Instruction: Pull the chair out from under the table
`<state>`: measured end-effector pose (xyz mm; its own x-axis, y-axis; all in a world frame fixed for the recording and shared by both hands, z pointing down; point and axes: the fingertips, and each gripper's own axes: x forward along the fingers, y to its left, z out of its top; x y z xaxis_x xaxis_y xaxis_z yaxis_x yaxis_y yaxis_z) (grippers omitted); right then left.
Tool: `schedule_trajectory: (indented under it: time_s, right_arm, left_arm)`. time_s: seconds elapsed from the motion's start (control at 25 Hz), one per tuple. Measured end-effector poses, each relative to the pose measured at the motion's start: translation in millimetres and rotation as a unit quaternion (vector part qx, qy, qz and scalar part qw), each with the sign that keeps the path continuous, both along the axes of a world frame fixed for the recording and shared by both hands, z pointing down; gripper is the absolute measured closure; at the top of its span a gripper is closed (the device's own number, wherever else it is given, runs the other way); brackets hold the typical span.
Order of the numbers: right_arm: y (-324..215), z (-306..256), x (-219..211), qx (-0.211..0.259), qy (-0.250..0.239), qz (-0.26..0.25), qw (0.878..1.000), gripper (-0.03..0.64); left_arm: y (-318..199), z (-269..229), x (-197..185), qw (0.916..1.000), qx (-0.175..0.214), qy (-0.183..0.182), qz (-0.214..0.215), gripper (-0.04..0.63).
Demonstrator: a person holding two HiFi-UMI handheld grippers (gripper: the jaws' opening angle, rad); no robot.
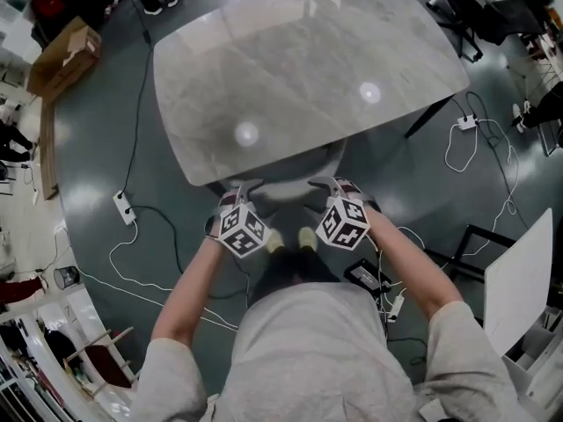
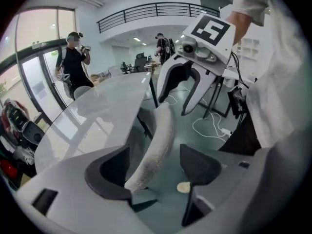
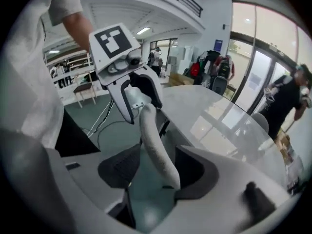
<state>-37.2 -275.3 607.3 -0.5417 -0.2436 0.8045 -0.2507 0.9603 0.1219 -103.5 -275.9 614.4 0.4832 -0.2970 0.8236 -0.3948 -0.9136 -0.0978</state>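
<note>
Both open, L gripper (image 2: 153, 172) & R gripper (image 3: 158, 172) straddle chair backrest (image 2: 163, 126) rim, nothing clamped.

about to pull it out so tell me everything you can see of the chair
The chair is pale grey, its back covered in what looks like speckled fabric. Only the curved top rim of the back shows; the rest sits under the pale stone-look table. The rim runs between the open jaws of the left gripper and the right gripper, close against one pad of each; firm contact cannot be told.
</note>
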Motion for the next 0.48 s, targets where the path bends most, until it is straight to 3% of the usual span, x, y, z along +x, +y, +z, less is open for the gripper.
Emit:
schedule_trajectory:
  time_s: [0.28, 0.48]
  right_arm:
    - [-4, 56, -15, 0.008, 0.106, -0.099, 0.989, 0.399]
    - [-14, 75, -11, 0.022, 0.154, -0.132, 0.979, 0.399]
  left_arm:
    - [2, 45, 1, 0.9910, -0.035, -0.076, 0.104, 0.275]
    - [-2, 66, -2, 0.9747, -0.044, -0.140, 0.168, 0.276]
